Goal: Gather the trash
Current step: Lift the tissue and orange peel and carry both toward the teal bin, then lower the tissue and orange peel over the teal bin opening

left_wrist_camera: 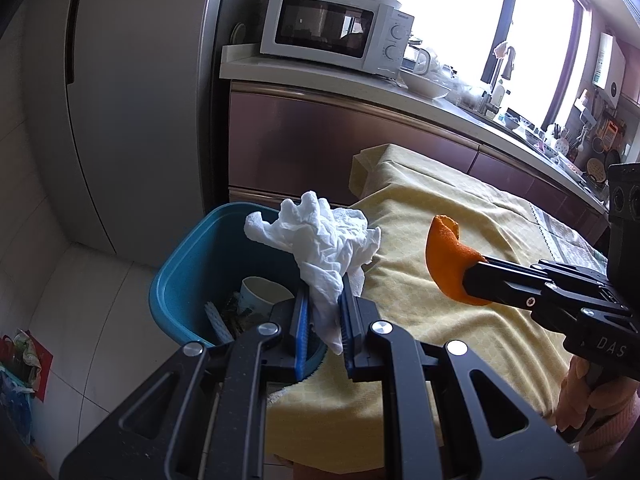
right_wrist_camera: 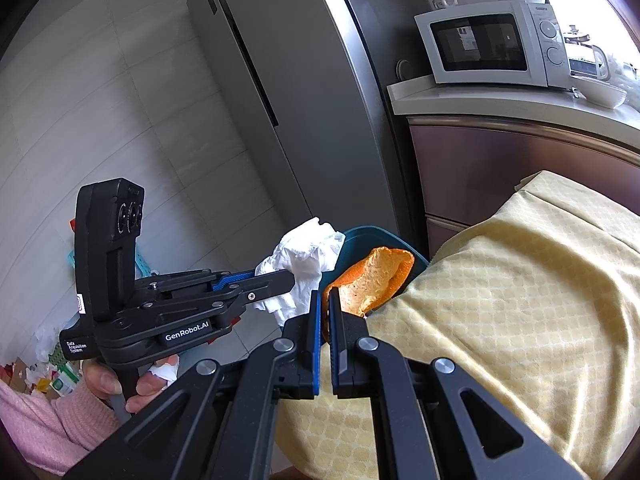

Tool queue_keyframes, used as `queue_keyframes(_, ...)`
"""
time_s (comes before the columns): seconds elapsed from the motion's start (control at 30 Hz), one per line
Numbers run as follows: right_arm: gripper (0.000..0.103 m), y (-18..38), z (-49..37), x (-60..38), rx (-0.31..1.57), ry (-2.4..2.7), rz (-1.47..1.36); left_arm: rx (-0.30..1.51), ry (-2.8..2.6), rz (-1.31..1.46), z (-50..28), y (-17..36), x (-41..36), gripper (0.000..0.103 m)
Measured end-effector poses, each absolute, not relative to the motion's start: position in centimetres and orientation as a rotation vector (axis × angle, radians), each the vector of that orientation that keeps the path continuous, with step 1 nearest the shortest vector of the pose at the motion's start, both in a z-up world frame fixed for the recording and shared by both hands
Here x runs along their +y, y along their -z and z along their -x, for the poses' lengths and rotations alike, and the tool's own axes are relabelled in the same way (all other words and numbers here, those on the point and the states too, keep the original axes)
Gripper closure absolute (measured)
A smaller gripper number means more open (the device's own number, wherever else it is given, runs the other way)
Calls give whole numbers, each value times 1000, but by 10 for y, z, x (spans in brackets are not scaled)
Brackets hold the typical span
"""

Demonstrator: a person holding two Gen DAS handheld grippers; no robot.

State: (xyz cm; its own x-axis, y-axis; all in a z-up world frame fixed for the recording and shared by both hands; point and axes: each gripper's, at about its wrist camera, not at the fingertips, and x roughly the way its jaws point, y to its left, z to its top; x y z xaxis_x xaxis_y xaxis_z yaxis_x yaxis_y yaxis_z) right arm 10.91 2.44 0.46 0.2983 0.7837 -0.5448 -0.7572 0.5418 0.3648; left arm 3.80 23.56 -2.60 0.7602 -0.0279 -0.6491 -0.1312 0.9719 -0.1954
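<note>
A crumpled white tissue hangs pinched between the blue pads of the left gripper, held over the near rim of a blue bin that already holds a paper cup. Just beside it, a curl of orange peel is clamped in the right gripper, above the edge of the table's yellow cloth. The bin stands against the table. Behind them a white microwave sits on the kitchen worktop beside a grey fridge
</note>
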Motion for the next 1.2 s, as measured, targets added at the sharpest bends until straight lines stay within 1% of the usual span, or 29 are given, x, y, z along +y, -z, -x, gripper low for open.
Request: queue_keyframes(1.2, 100, -1, -117, 53, 778, -1070, -25, 729, -110, 255, -45, 39, 255, 89)
